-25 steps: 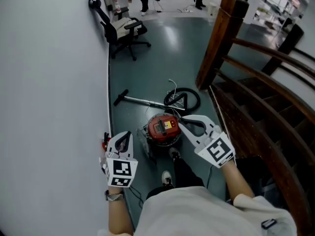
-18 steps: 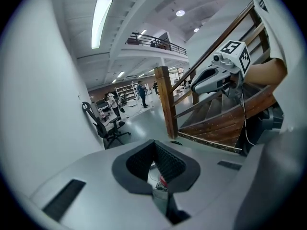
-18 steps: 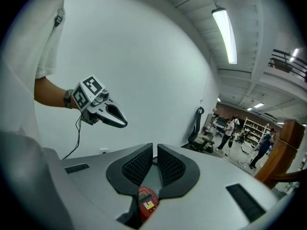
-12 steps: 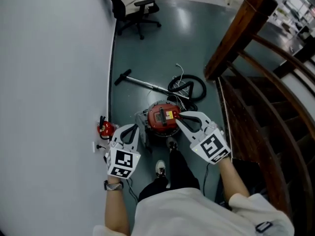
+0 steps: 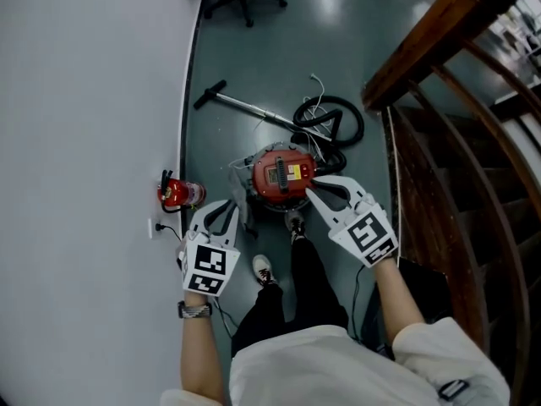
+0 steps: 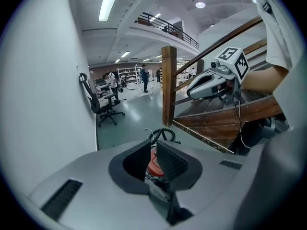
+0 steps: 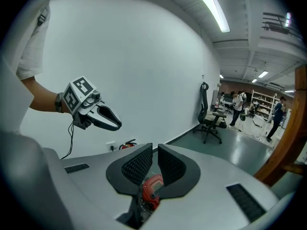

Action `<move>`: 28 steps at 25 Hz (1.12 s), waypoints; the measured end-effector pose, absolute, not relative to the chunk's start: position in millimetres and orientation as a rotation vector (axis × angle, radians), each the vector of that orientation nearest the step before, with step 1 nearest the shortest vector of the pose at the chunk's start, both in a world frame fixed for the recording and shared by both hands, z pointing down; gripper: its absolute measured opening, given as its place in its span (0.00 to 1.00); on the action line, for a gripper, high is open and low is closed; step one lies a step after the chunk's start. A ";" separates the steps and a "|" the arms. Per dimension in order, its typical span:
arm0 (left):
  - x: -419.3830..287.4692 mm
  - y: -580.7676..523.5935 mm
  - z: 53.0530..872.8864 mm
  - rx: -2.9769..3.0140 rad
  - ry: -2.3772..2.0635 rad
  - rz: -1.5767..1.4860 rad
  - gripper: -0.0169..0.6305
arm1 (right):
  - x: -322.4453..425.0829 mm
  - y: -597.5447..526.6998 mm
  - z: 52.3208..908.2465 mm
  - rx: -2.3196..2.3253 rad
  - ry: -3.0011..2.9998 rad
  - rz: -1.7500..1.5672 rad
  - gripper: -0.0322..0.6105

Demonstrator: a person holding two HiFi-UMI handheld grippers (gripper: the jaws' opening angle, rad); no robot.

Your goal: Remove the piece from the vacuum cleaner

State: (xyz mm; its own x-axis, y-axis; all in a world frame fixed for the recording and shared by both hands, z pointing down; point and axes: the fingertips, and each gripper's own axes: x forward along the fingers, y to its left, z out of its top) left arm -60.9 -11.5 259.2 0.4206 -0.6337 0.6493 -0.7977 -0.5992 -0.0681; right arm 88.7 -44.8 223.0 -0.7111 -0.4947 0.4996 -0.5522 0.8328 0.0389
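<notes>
Vacuum cleaner [image 5: 281,174]: red canister sitting on the floor [image 5: 254,49] right in front of the person's feet, between the wall [image 5: 84,142] and the stairs [image 5: 448,159]. Black hose [image 5: 346,113] is coiled just behind it. Metal tube [image 5: 245,104] lies flat beyond, running toward the wall. Can't tell from here whether the hose is still plugged into the body, or which piece is meant.

Grippers:
- Left gripper [image 5: 224,216]: jaws have just been opening and now stand slightly apart with nothing between them. It hangs above the floor just left of the canister, not touching.
- Right gripper [image 5: 325,194]: jaws pressed together, empty, just right of the canister and clear of it.

Handling, as a judgement:
- Canister is a hard plastic shell, probably the heaviest thing here. It likely slides or rolls on that smooth floor if pulled from one side, so one gripper should brace it.
- Hose is soft and springy and will flex and whip once freed. Take it at the stiff cuff where it meets the body, not mid-coil.
- Tube is stiff, light and smooth, so slippery in the pads. Grip near a joint or the handle end.
- If the piece is the red top cover, it looks rigid and wants an edge or latch, not the flat face.

Fire extinguisher [image 5: 176,194] by the wall sits near the left gripper, so watch that side.
</notes>
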 end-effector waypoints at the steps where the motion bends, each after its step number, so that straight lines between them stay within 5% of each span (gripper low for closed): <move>1: -61.9 -13.1 266.7 2.407 -1.249 0.926 0.09 | 88.1 -45.5 231.1 0.766 -2.508 0.173 0.10; 28: -90.1 -53.9 494.8 2.054 -1.282 0.921 0.11 | 81.8 -98.6 453.8 0.803 -2.344 0.580 0.23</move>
